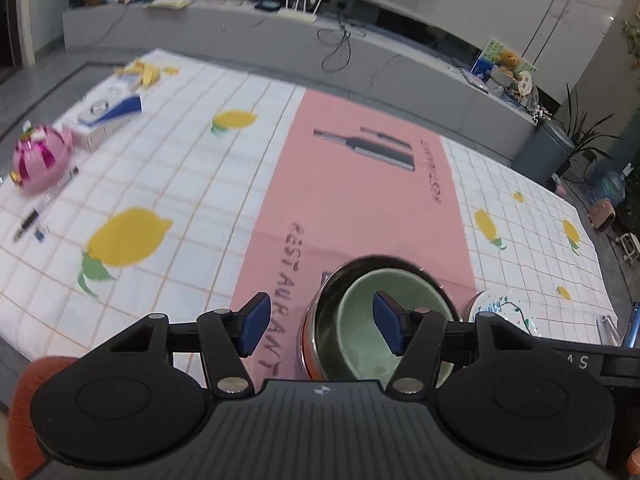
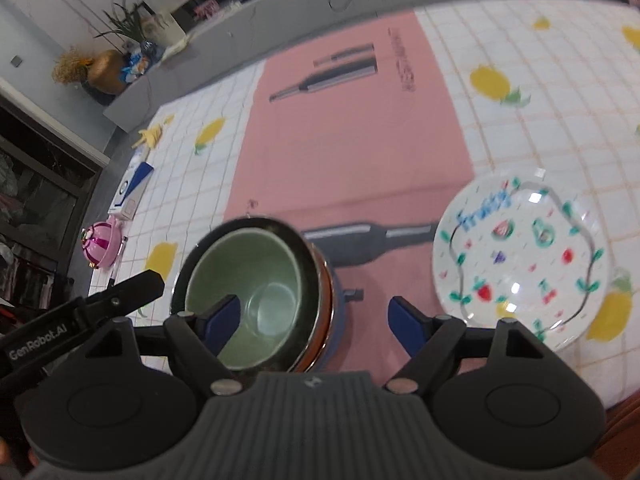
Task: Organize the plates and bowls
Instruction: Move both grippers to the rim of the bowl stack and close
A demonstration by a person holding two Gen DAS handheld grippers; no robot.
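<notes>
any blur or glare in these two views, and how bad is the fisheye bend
Left wrist view: motion smear on the lemon tablecloth and pink toy; green bowl fairly sharp; table edges bow strongly. Right wrist view: fruit plate smeared, with small white glare spots; far edge curves heavily.

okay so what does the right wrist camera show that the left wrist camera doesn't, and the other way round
Only the right wrist view shows the whole fruit-painted plate lying on the tablecloth, with the open right gripper above the cloth, and a blue piece under the bowl stack.

Only the left wrist view shows the teddy bear on the far counter and the dark bin beyond the table; of the plate it catches only an edge. The left gripper is open.

Both show the green bowl nested in a metal bowl, the pink placemat, and the pink round toy.
</notes>
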